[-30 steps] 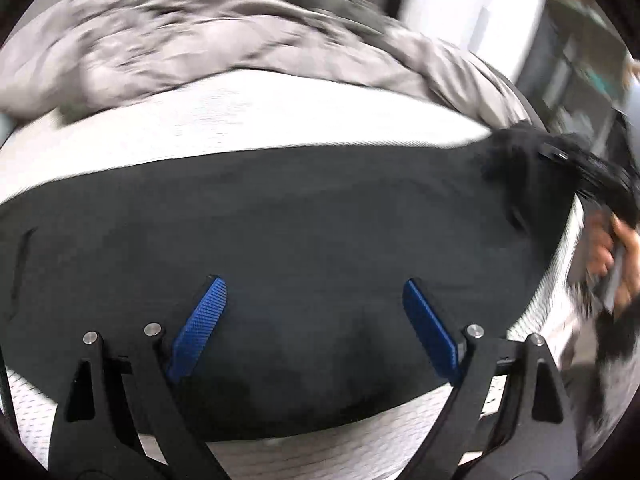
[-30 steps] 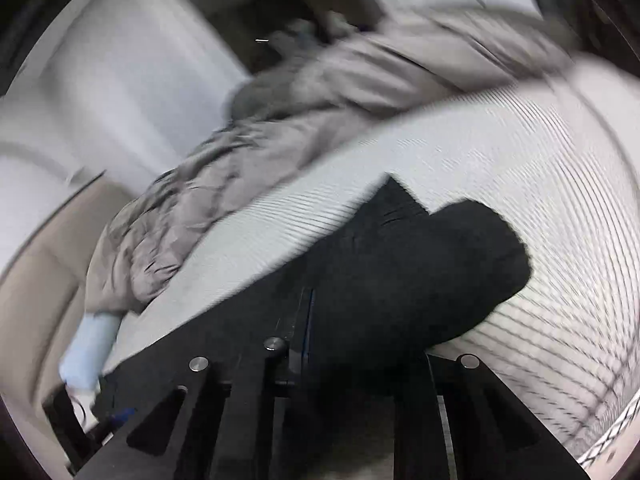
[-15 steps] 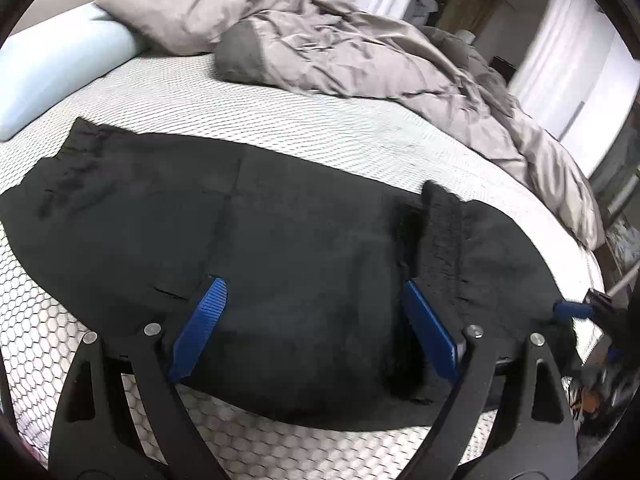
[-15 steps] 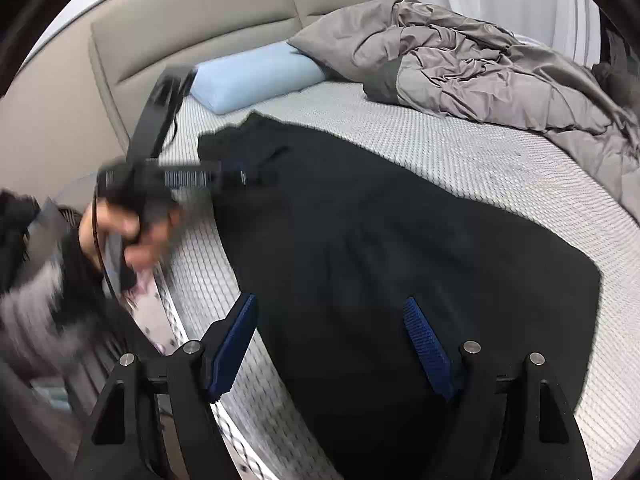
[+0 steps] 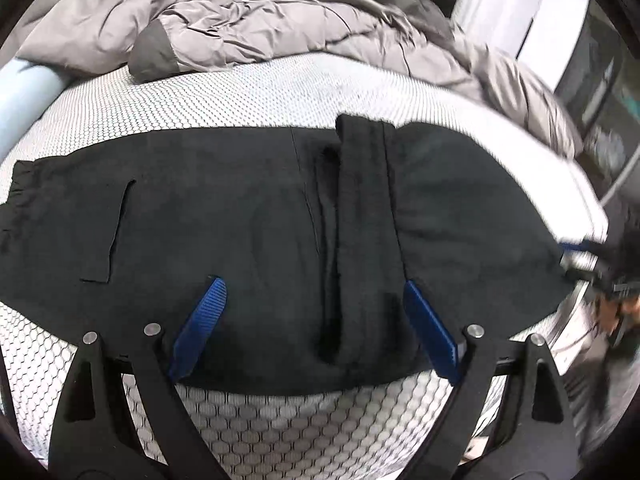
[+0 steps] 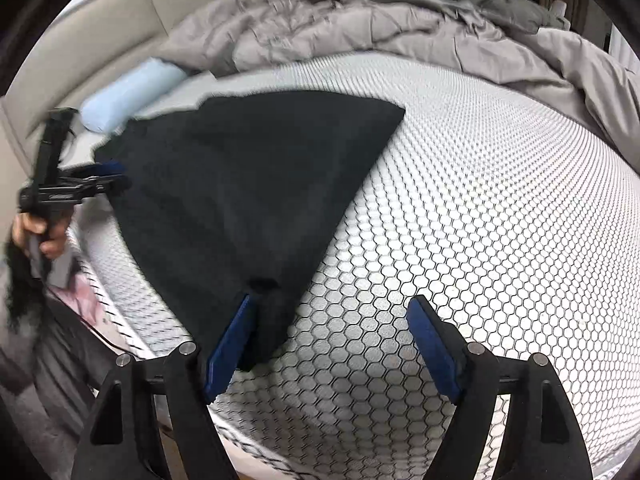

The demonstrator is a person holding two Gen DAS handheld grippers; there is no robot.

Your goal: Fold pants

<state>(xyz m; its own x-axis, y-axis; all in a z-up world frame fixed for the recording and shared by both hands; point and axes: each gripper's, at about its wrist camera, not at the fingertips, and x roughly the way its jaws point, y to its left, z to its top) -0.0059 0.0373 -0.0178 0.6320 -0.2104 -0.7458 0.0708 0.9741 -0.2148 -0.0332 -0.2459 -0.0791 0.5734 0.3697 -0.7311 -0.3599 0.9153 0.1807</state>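
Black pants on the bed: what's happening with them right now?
A person with a gripper in each hand is folding black pants laid flat on the mattress, one end already turned back over the rest. The right gripper has just been opening, with only a corner of the cloth between its fingers. The left gripper hovers open over the pants, holding nothing.

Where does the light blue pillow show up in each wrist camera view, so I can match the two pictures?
Left wrist view: the light blue pillow sits at the far left edge, above the black pants.
Right wrist view: the pillow lies upper left, just beyond the pants, below the headboard.
Shared landmark: the rumpled grey duvet across the top.
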